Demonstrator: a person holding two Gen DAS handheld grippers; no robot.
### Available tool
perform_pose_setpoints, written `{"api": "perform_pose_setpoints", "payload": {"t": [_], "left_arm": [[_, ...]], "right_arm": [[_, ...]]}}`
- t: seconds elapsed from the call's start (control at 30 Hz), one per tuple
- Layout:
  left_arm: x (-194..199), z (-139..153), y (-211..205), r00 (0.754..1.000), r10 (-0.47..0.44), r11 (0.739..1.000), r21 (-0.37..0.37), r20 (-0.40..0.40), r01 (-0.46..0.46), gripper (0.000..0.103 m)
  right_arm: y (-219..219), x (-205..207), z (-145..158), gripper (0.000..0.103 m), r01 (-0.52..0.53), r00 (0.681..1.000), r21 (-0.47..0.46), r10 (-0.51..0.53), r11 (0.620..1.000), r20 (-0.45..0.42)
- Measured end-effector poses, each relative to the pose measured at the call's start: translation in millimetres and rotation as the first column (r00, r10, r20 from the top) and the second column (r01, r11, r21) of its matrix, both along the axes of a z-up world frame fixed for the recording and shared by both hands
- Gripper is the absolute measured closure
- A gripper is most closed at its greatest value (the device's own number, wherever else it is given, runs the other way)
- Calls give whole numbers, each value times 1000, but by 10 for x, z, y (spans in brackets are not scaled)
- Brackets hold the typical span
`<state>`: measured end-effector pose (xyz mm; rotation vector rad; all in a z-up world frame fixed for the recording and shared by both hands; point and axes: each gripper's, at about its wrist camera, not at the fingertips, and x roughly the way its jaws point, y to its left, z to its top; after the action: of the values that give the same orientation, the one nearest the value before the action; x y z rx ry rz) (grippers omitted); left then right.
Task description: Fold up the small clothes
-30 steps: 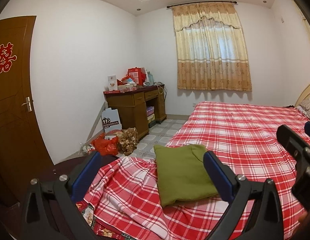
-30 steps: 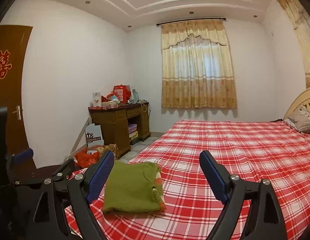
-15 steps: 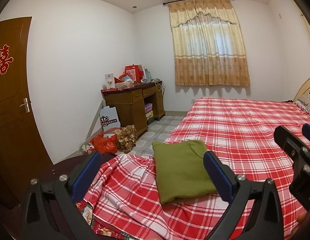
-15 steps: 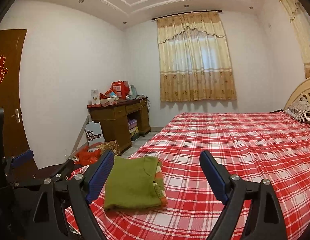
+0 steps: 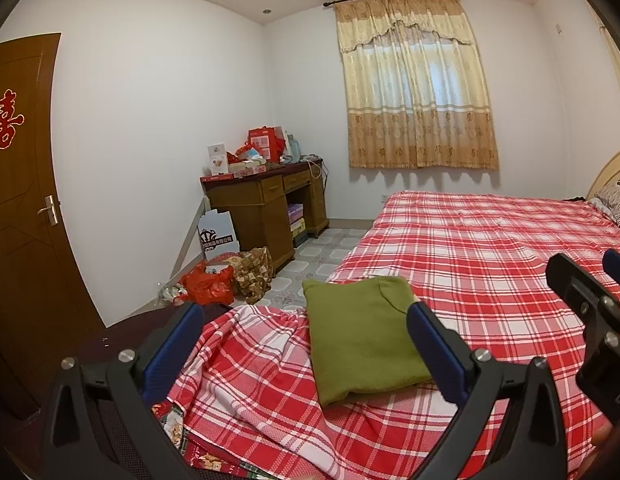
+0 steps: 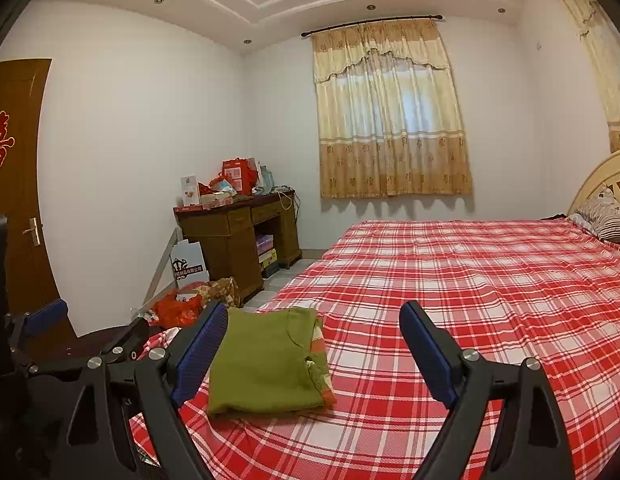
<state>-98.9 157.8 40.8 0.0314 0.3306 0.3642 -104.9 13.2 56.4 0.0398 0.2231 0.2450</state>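
the green garment lies folded into a neat rectangle on the bed, near the bed's corner closest to the door, resting flat on the red and white checked sheet. in the right wrist view a striped orange and pale layer shows along the garment's right edge, under the green top layer. just left of the garment in the left wrist view the sheet is rumpled and falls over the edge of the bed.

the left tool hangs above the near end of the bed with its 2 blue-padded fingers spread wide; nothing is between the pads and neither touches the cloth. the garment appears in the gap between them, further off on the bed. the right tool is likewise spread wide and empty, held above the sheet with the garment just right of its left finger in the picture and bare checked sheet ahead of the rest of the gap. part of the right tool shows at the right edge of the left wrist view, and part of the left tool at the left edge of the right wrist view, so the 2 sit side by side.

beyond the bed, a wooden desk stands against the white wall, piled with red boxes and packets. bags and a red plastic sack lie on the tiled floor beside it. a brown door with a red paper character is at the left, and a yellow curtain covers the window. a striped pillow rests by the headboard.
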Motion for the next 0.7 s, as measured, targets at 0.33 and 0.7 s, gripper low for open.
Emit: {"api": "perform_pose_setpoints", "payload": {"t": [0.33, 0.7], "left_arm": [[85, -55, 6, 999, -10, 1000, -16, -32, 10, 0], [143, -90, -1, 999, 4, 1000, 2, -38, -4, 0]], "right_arm": [[-13, 0, -15, 15, 9, 1000, 5, -9, 1000, -11], [-5, 2, -38, 15, 13, 1000, 4, -13, 1000, -17]]}}
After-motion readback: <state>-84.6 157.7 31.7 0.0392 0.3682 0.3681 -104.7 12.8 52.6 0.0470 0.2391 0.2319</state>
